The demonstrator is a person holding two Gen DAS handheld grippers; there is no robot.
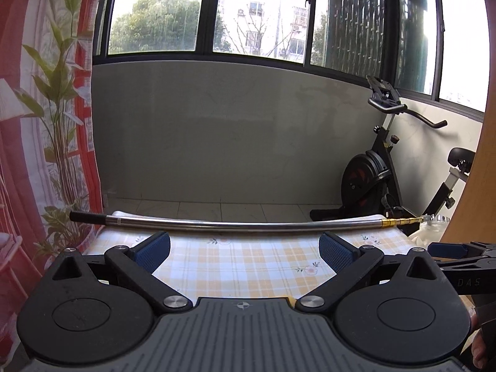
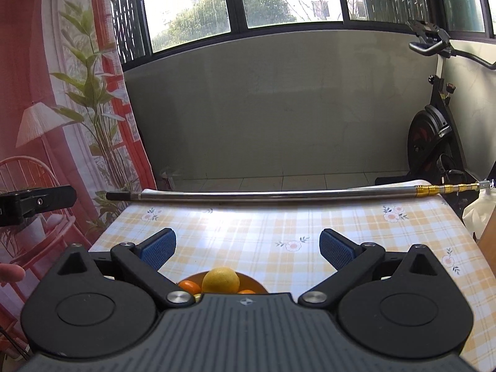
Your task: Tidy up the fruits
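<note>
The right gripper [image 2: 248, 249] stands wide and empty over the near edge of the checked tablecloth [image 2: 356, 232], and only its view shows the orange bowl [image 2: 259, 285] just below it, holding a lemon [image 2: 220, 280] among small oranges [image 2: 188, 285]. The left gripper [image 1: 245, 252], also wide and empty, sees no fruit. At the table's far edge a metal pole [image 1: 232, 224] lies left to right.

Right gripper [image 2: 248, 249] gapes empty over a lemon [image 2: 220, 280] and oranges [image 2: 189, 285] in a bowl [image 2: 259, 285] on the checked table [image 2: 356, 232]
</note>
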